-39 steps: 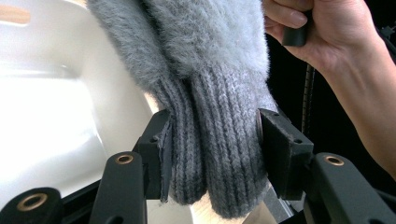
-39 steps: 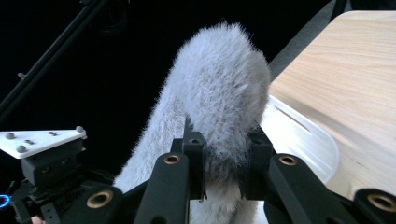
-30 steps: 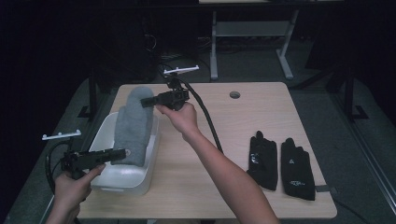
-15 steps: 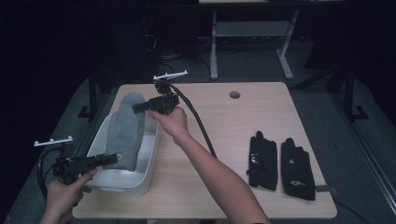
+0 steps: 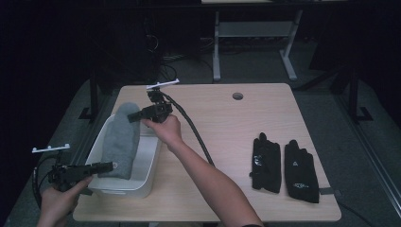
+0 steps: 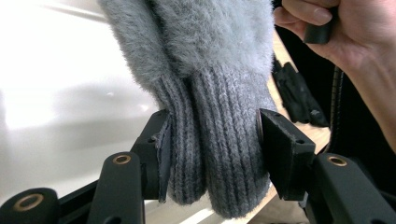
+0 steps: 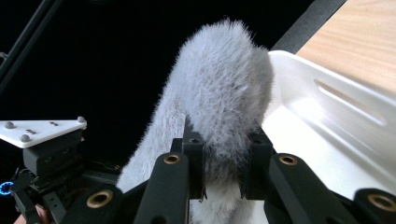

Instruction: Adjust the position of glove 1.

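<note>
High view: at the frame's left, both grippers carry grey mittens (image 5: 121, 142) over a white bin (image 5: 146, 179). Left gripper (image 6: 212, 149) clamps the cuffs, right gripper (image 7: 223, 161) pinches the fluffy tips, keeping them stretched for lowering.

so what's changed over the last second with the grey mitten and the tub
Both grippers carried the grey mittens leftward and down toward the white tub. The right gripper moved left along the table's far side, still clamped on the fuzzy tips. The left gripper drew left toward the near edge, its jaws around the ribbed cuffs. The tub shifted left with them. The black gloves stayed put.
</note>
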A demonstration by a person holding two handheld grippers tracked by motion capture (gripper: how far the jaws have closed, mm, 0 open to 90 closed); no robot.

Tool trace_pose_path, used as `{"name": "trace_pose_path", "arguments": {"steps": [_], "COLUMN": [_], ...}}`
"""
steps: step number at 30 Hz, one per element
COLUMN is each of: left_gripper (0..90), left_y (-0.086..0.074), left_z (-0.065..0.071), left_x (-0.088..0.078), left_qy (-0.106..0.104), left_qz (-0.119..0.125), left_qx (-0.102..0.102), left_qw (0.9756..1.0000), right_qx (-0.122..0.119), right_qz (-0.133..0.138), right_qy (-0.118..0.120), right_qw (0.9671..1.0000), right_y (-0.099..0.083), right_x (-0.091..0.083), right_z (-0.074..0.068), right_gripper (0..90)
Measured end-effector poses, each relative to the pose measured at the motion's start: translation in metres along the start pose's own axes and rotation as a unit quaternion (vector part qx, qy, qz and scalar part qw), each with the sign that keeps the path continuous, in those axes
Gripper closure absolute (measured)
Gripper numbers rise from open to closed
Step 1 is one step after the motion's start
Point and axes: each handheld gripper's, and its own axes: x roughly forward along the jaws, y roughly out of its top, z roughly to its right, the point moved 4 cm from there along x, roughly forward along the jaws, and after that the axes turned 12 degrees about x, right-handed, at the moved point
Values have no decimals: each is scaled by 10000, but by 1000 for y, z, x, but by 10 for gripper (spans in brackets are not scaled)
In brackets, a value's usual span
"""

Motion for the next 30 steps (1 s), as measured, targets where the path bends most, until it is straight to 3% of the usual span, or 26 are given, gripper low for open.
{"name": "trace_pose_path", "arguments": {"steps": [15, 25, 27, 30], "left_gripper": [467, 408, 375, 380], "left_y": [-12, -11, -10, -8], "left_z": [-11, -13, -14, -13], "left_x": [5, 3, 1, -2], "left_qy": [102, 110, 267, 280], "left_qz": [-449, -504, -470, -369], "left_qx": [-56, -134, -138, -91], "left_qw": [9989, 9986, 9984, 9989], "right_qx": [160, 193, 177, 191], "right_qz": [-182, -198, -215, -374], "right_qy": [-125, -117, -132, -193], "right_qw": [9996, 9996, 9995, 9989], "right_y": [-14, -17, -18, -25], "right_x": [18, 20, 21, 26], "right_z": [21, 25, 27, 32], "right_gripper": [756, 756, 756, 756]}}
